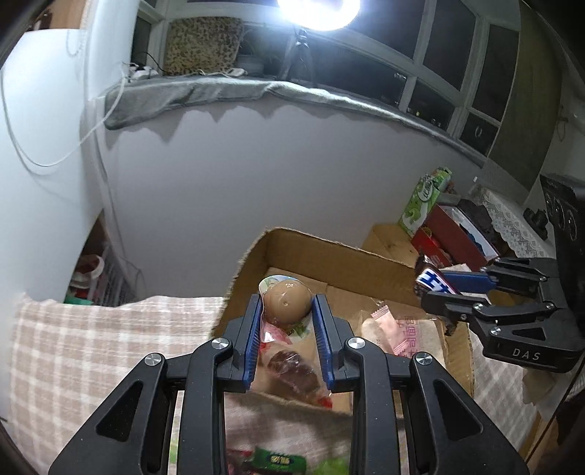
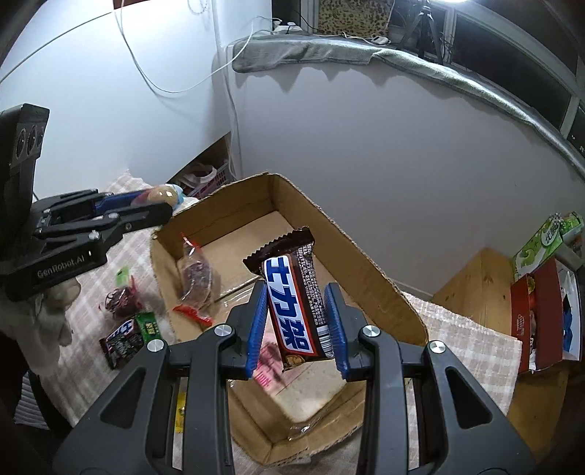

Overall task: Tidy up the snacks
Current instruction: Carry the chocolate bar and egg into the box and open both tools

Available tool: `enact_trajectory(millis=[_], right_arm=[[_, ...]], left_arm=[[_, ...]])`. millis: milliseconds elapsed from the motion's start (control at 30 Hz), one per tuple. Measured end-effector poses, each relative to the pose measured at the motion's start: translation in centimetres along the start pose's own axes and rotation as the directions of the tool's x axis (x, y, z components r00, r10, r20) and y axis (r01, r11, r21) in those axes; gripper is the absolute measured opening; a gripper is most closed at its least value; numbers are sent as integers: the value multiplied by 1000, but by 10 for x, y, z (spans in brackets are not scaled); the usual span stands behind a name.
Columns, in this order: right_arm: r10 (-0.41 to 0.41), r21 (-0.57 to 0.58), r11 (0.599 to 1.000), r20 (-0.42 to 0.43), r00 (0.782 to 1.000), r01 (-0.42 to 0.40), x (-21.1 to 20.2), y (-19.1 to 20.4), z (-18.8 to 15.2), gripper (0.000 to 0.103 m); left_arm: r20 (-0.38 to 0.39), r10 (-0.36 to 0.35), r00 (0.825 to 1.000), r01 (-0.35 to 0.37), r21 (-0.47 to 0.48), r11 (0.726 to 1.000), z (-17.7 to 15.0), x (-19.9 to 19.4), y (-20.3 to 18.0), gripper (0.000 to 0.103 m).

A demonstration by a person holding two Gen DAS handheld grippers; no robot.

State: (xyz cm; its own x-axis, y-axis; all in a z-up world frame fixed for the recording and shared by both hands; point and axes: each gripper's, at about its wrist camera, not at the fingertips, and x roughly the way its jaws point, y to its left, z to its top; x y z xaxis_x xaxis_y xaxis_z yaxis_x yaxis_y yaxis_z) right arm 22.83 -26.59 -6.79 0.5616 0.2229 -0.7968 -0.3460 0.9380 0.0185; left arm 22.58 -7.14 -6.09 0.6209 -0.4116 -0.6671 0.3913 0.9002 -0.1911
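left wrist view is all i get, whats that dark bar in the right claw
Observer: A chocolate bar, brown wrapper with blue-and-white lettering, pinched in the right claw above the cardboard box.
Operator: any snacks left outside the box
Observer: Yes, a second matching bar lies on the checked cloth, left of the box.
Operator: anything beside it
Observer: A green packet is right next to it.

Plain pale wall under a dark night window. Grey blanket draped along the sill, leopard-print cushion on it. Bright ring lamp on a tripod. White cable hangs down the wall. Checked cloth covers the surface.
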Motion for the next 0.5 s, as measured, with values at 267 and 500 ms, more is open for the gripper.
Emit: enact_trajectory(millis=[267, 500], right_arm=[[0, 8, 1000, -28, 1000, 0, 17, -5, 0, 33], [-19, 12, 1000, -20, 1000, 19, 18, -7, 2, 58]], left_arm=[[-25, -14, 1000, 14, 1, 1000, -2, 13, -7, 26], [-41, 10, 999, -10, -1, 1000, 0, 14, -7, 48]])
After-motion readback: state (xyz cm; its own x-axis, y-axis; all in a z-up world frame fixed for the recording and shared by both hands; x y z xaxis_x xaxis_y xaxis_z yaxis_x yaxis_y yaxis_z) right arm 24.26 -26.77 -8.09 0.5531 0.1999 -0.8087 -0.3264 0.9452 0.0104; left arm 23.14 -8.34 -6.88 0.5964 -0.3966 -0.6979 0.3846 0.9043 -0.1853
